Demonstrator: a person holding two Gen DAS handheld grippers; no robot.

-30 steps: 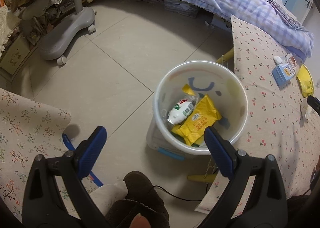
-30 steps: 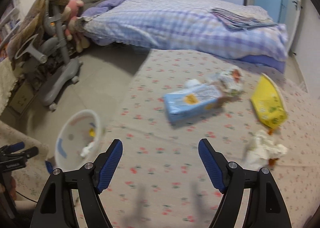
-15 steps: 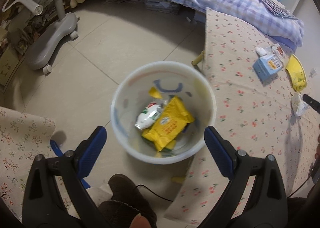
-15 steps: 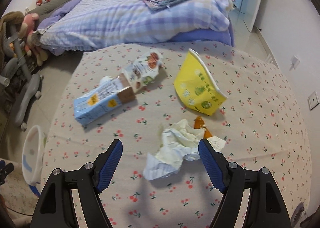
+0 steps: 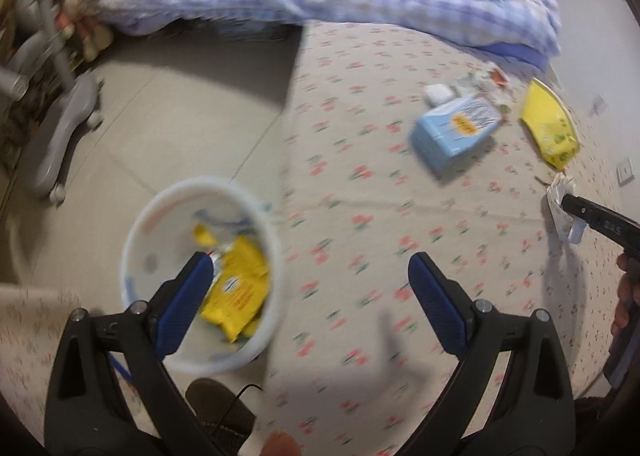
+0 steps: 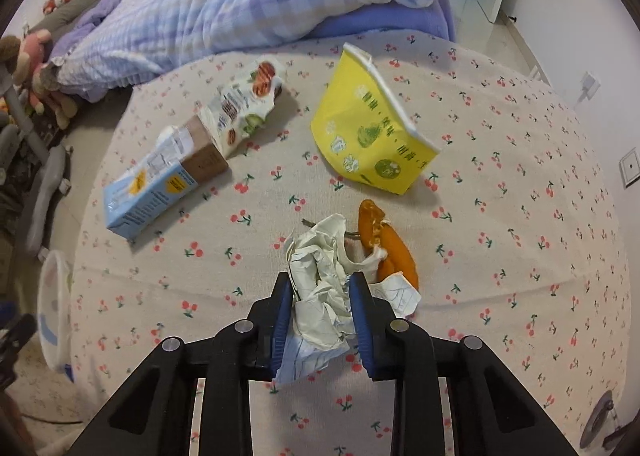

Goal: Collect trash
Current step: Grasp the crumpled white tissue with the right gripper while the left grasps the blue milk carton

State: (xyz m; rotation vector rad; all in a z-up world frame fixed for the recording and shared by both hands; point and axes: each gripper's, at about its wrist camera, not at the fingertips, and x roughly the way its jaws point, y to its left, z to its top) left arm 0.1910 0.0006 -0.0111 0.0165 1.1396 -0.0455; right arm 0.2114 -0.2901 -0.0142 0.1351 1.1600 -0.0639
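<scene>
Right gripper [image 6: 320, 320] jaws closing on crumpled paper [image 6: 320, 288], left gripper [image 5: 308, 296] jaws wide, empty, over tablecloth [image 5: 360, 175] edge beside bin [image 5: 136, 232]

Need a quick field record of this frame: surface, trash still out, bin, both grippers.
surface: table with cherry-print cloth
trash on table: crumpled paper, orange peel, yellow pouch, blue carton, printed snack wrapper
bin: white bucket on the floor beside the table, yellow packets inside
right gripper: jaws closing on the crumpled paper, pads against it
left gripper: jaws wide open, empty, above bucket rim and table edge
</scene>
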